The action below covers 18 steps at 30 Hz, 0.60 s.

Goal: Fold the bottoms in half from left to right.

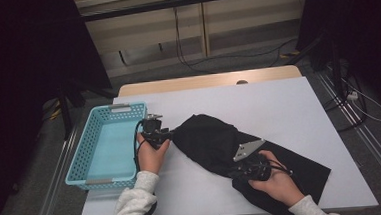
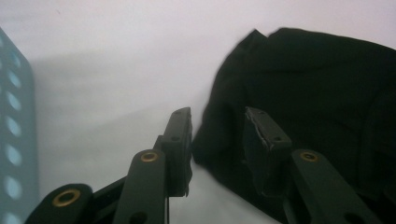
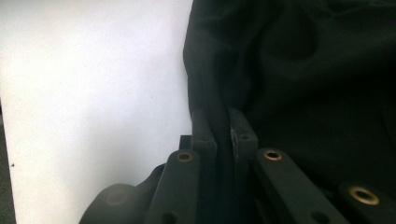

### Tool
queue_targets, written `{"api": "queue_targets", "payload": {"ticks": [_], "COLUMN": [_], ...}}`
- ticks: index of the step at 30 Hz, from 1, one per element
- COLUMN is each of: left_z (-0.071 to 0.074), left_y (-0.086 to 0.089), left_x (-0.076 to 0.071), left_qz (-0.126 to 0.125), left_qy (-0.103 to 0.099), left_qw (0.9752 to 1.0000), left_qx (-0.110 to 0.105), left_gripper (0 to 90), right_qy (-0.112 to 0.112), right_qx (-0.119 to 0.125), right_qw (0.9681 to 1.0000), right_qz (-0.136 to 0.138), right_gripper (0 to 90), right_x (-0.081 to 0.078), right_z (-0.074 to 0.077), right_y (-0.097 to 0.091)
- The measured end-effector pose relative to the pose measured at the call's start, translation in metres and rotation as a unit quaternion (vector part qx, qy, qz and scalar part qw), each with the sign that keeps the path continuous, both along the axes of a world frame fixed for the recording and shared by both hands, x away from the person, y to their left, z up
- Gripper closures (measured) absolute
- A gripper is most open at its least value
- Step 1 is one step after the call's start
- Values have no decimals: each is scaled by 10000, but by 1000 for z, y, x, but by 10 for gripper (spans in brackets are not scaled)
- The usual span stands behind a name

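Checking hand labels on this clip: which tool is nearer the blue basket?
Left. The left tool sits just beside the blue basket, jaws open at the black cloth's edge. The right tool is farther off, clamped on the cloth.

The black cloth (image 1: 241,152) hides the tips of the right gripper (image 1: 238,173) in the high view. In the left gripper view the basket (image 2: 14,140) is cut off by the left edge and looks blurred. The cloth runs past the right edge in the right gripper view.
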State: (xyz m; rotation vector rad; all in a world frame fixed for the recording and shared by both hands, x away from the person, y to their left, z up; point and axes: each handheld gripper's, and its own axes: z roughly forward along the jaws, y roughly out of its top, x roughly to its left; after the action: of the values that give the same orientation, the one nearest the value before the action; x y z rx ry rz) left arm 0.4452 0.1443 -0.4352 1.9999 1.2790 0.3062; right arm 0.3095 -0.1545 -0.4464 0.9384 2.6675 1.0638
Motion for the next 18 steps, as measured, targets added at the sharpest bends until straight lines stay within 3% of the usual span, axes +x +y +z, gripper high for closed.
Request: {"api": "queue_targets", "payload": {"ticks": [5, 6, 9, 11, 12, 15, 18], "left_z": [-14, -15, -15, -14, -14, -9, 2], "left_y": [2, 2, 1, 0, 0, 2, 1], "left_x": [-2, -1, 1, 4, 6, 11, 15], "left_qz": [170, 217, 189, 184, 205, 158, 164], "left_qy": [101, 151, 158, 139, 172, 245, 115], "left_qw": [9997, 9996, 9997, 9996, 9996, 9994, 9997], "left_qx": [170, 42, 12, 182, 110, 161, 160], "left_gripper": [664, 704, 793, 849, 855, 872, 878], "right_qy": [-23, -26, -29, -29, -33, -36, -79], "right_qx": [14, 19, 27, 20, 21, 35, 10], "right_qw": [10000, 10000, 10000, 10000, 10000, 10000, 9999], "right_qz": [-20, -23, -2, 31, 36, 27, 95], "right_gripper": [846, 846, 846, 846, 846, 847, 846], "right_x": [-1, -1, -1, -1, -1, -2, -3], "right_z": [-1, -1, -1, -1, -1, -1, -1], "right_y": [0, 0, 0, -1, -1, 0, -1]}}
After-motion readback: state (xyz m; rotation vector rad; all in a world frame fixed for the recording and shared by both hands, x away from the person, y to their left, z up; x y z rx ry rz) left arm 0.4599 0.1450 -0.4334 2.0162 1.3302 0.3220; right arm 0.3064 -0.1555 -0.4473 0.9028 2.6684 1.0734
